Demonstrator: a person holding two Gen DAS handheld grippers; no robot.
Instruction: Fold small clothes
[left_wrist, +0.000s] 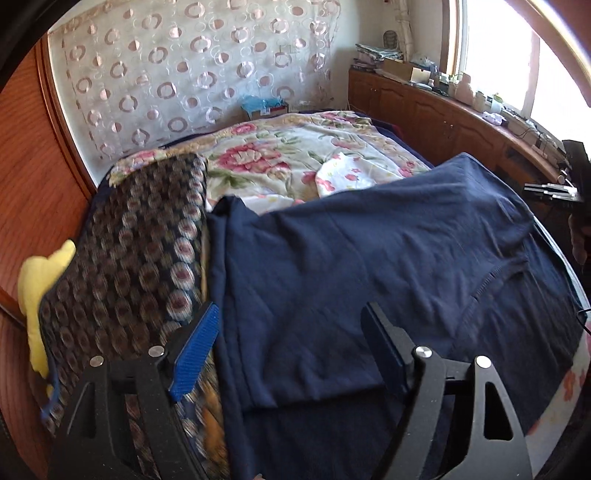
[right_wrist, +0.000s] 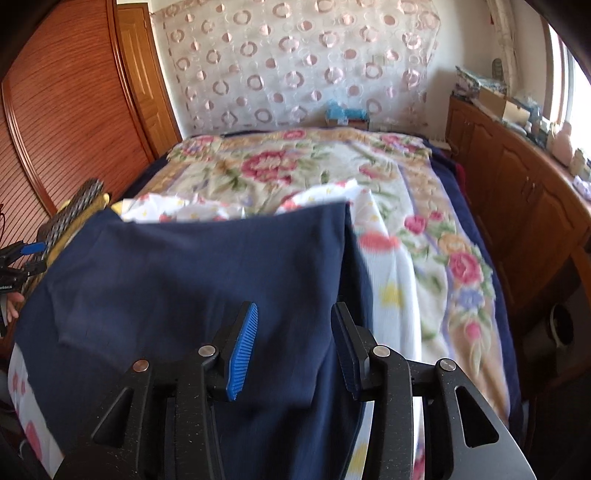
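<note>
Right now you have both tools free of the cloth. Your left gripper (left_wrist: 291, 350) has its fingers spread wide above the navy garment (left_wrist: 369, 258), nothing between them but air, with the near left edge of the cloth running just below the blue pad. Your right gripper (right_wrist: 293, 350) has its fingers parted more narrowly, also pinching nothing, hovering over the garment's right side near its edge.

The navy garment lies spread on the bed (right_wrist: 461, 258), on top of the floral blanket, with a white flowered cloth (left_wrist: 343, 173) peeking out beyond its far edge. To its left sits a dark patterned cushion (left_wrist: 140, 251) with something yellow (left_wrist: 37, 280) tucked behind it. In the left wrist view a stitched seam curves across the right part of the cloth, and a flap at the near left seems to lie over a second layer, so one fold may already be in place, though blur makes that hard to confirm.

Judging from the open fingers and the flat cloth, you are between folds: a layer laid down and let go, the next grasp not yet made. That next move calls for picking two matching points on one edge, probably the near corners, lowering each tool until a pad slides under the fabric, and closing on all the layers there. Watch the left side, where the cushion crowds the edge, and take care not to catch the blanket underneath along with the garment.
</note>
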